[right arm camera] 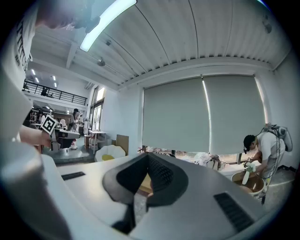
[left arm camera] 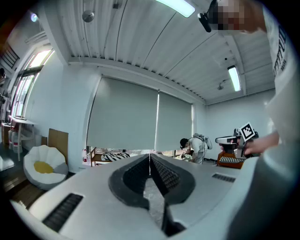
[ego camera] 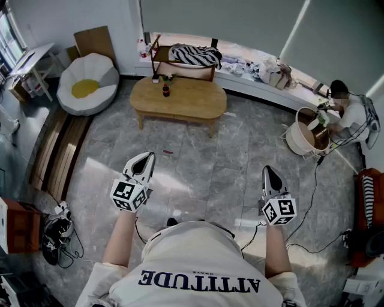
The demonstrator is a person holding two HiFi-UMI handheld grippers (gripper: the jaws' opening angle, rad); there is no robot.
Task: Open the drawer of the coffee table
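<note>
Pale honey-wood bench [ego camera: 178,99] on a grey, marble-veined floor [ego camera: 198,162]; a white seat [ego camera: 87,84] with a yellow centre; a black-and-white zebra-striped cloth [ego camera: 193,55]. Black-and-white square markers pattern the left hand-held gripper [ego camera: 146,157] and right hand-held gripper [ego camera: 268,169].

This is a living-room set inside a larger studio or lab space. An oval wooden coffee table [ego camera: 179,99] at top centre stands on a grey stone-tile floor [ego camera: 204,156], with an egg-shaped seat [ego camera: 87,84] at upper left and a cluttered window ledge [ego camera: 252,77] under grey roller blinds [ego camera: 228,18]. Loose cables [ego camera: 307,207] trail across the lower right, and a second person [ego camera: 348,111] with a backpack rig bends over a basket [ego camera: 303,137] at the right edge.
</note>
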